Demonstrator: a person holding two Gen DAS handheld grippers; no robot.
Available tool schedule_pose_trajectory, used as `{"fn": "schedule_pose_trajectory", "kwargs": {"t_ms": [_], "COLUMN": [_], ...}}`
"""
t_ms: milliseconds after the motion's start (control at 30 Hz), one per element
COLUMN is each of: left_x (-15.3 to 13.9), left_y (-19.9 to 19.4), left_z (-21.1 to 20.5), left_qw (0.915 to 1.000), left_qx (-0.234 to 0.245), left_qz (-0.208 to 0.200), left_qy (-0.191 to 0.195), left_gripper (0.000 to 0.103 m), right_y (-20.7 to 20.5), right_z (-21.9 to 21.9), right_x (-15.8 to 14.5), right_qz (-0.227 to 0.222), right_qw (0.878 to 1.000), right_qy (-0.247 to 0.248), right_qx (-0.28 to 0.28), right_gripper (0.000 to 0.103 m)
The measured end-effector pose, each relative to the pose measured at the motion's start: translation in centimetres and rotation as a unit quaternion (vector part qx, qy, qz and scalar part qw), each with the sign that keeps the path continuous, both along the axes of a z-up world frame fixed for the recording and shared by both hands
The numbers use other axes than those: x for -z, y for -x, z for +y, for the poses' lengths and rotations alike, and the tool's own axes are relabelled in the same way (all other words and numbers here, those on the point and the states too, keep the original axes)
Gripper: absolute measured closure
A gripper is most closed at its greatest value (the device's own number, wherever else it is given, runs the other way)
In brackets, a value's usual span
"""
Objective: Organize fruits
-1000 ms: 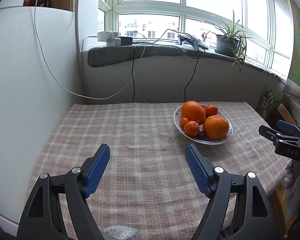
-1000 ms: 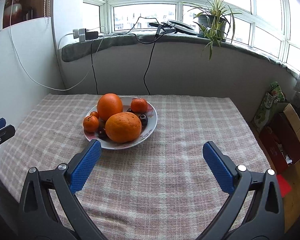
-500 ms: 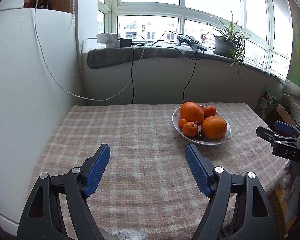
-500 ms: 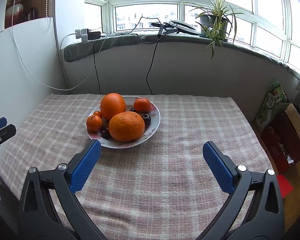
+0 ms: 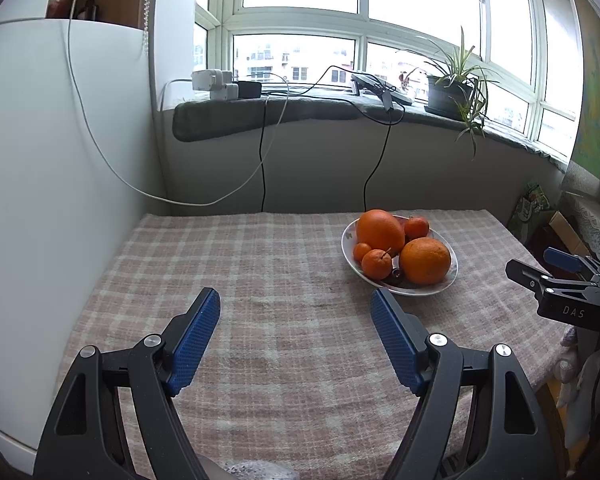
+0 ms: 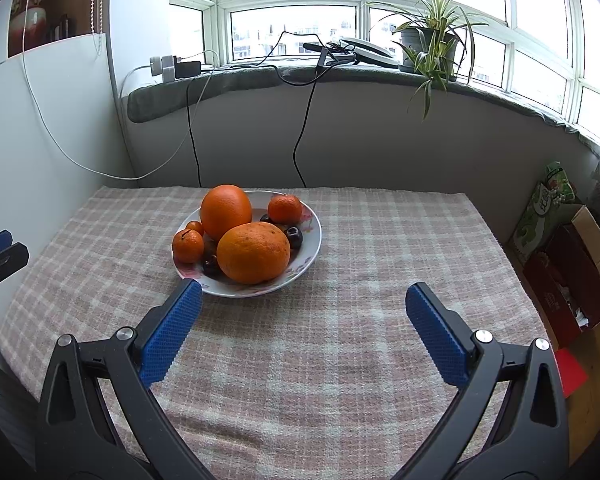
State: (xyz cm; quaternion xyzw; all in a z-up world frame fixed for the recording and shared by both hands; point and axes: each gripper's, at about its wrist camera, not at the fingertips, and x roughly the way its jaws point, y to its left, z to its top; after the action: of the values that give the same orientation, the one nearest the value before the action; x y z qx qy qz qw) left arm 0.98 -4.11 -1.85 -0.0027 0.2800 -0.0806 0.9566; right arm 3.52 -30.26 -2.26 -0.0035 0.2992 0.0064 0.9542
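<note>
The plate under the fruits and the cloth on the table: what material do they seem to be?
Plate: likely glazed ceramic or porcelain; white, glossy, with a printed flower pattern on the rim, though melamine is possible. Cloth: a woven textile, probably cotton or wool blend; matte, slightly fuzzy, in a pink and cream check.

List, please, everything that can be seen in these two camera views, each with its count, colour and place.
Large oranges: two, orange, on the plate.
Small mandarins: three, orange, around the oranges.
Dark round fruits: at least three, near black, between the citrus; exact count unclear.
Shallow ceramic plate: one, white with floral pattern, on the table.
Checked woven tablecloth: one, pink and white, covering the table.
Potted spider plant: one, green, on the windowsill.
Cables: several, black and white, hanging from the sill.
Cardboard boxes: several, on the floor at right.
Left gripper: blue pads, open, empty.
Right gripper: blue pads, open, empty.
</note>
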Motion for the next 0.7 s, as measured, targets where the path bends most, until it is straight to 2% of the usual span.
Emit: {"fn": "schedule_pose_trajectory", "kwargs": {"t_ms": [700], "left_x": [0.53], "left_y": [-0.26], "left_z": [0.09], "left_qw": [1.0000], "left_qx": [0.003], "left_qz": [0.006], "left_qy": [0.001], "left_gripper": [0.025], "right_y": [-0.28], "right_z": [0.14], "right_x": [0.38], "right_qz": [0.003], "right_qw": [1.000], "right_qy": [-0.001], "right_qx": [-0.002], "right_gripper": [0.000]}}
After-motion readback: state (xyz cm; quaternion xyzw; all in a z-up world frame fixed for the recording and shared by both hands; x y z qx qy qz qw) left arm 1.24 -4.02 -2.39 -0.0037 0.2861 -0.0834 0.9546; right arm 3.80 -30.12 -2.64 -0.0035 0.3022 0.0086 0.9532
